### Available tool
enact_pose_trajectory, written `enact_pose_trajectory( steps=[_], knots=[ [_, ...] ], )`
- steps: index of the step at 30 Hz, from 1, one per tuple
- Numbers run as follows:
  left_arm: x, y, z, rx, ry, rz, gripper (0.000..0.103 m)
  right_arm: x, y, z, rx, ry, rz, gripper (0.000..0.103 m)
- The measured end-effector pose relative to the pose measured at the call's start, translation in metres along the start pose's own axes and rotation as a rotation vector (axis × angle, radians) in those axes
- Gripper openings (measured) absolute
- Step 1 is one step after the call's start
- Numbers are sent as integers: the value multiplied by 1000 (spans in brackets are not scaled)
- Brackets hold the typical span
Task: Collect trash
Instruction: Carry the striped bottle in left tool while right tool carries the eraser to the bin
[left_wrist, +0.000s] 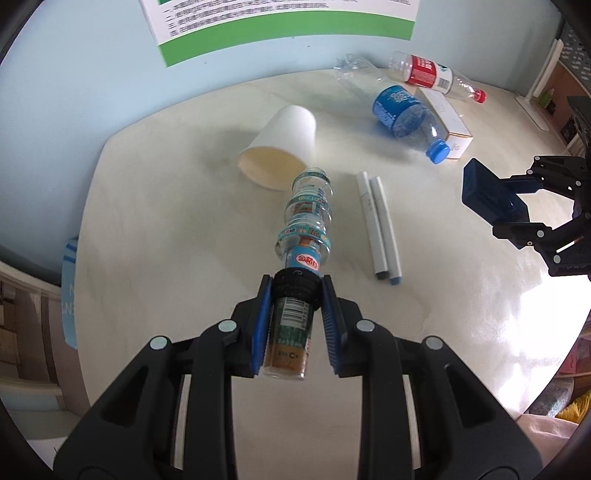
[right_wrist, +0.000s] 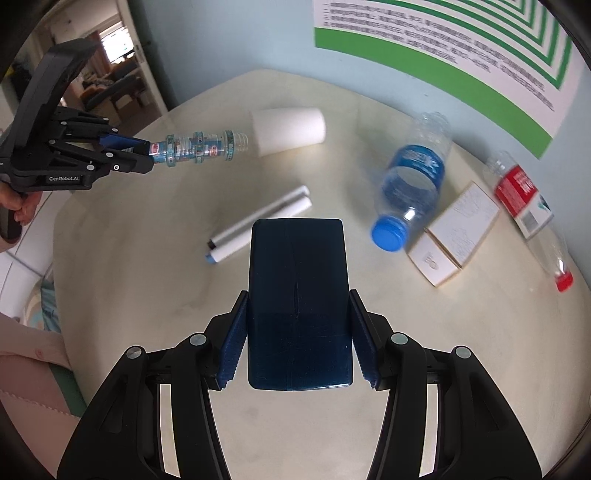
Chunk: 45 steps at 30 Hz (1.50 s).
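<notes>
My left gripper (left_wrist: 295, 284) is shut on a small clear ribbed bottle (left_wrist: 306, 218) with blue label bands. It holds the bottle above the table, open mouth pointing away. The right wrist view shows that gripper (right_wrist: 142, 155) and bottle (right_wrist: 199, 146) at upper left. My right gripper (right_wrist: 297, 295) is shut on a dark blue box (right_wrist: 299, 288), also lifted; the left wrist view shows this box (left_wrist: 480, 188) at the right. On the round table (left_wrist: 166, 221) lie a tipped white paper cup (left_wrist: 284, 140), a blue-label bottle (left_wrist: 402, 110), a red-label bottle (left_wrist: 428, 72) and a white carton (left_wrist: 448, 118).
Two white markers (left_wrist: 376, 221) lie side by side mid-table. A green-bordered poster (left_wrist: 258, 29) hangs on the pale blue wall behind. A light blue item (left_wrist: 70, 291) sits off the table's left edge. A person's hand (right_wrist: 18, 210) grips the left handle.
</notes>
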<state>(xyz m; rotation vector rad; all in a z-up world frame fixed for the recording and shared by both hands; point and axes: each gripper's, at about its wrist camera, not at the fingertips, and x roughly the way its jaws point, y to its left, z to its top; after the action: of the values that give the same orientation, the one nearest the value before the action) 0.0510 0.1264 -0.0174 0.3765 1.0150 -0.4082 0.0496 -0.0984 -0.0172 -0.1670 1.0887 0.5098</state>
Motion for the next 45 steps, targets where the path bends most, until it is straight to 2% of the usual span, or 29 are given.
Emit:
enact_pose_trajectory(
  steps=[8,14,21,26,30,35,41,45],
  knots=[
    [-18,31,-40,-120,8,53,23,21,39,25,-139,-1,100,53],
    [-32,55,-82,-254,21,101,24,37,77,42,-264,4,201,53],
    [-58,80,-144,-421,16,160,23,57,147,58,-468,32,321,53],
    [-84,101,-195,-522,5,196,24,58,212,65,-600,39,381,53],
    [-104,122,-246,-594,1,230,24,62,274,69,-671,43,431,53],
    [-130,150,-334,-687,31,273,24,71,362,59,-752,66,477,53],
    [-154,172,-441,-784,91,310,24,73,472,30,-861,99,570,53],
    [-164,185,-500,-871,125,314,24,78,544,9,-918,124,613,53]
  ],
)
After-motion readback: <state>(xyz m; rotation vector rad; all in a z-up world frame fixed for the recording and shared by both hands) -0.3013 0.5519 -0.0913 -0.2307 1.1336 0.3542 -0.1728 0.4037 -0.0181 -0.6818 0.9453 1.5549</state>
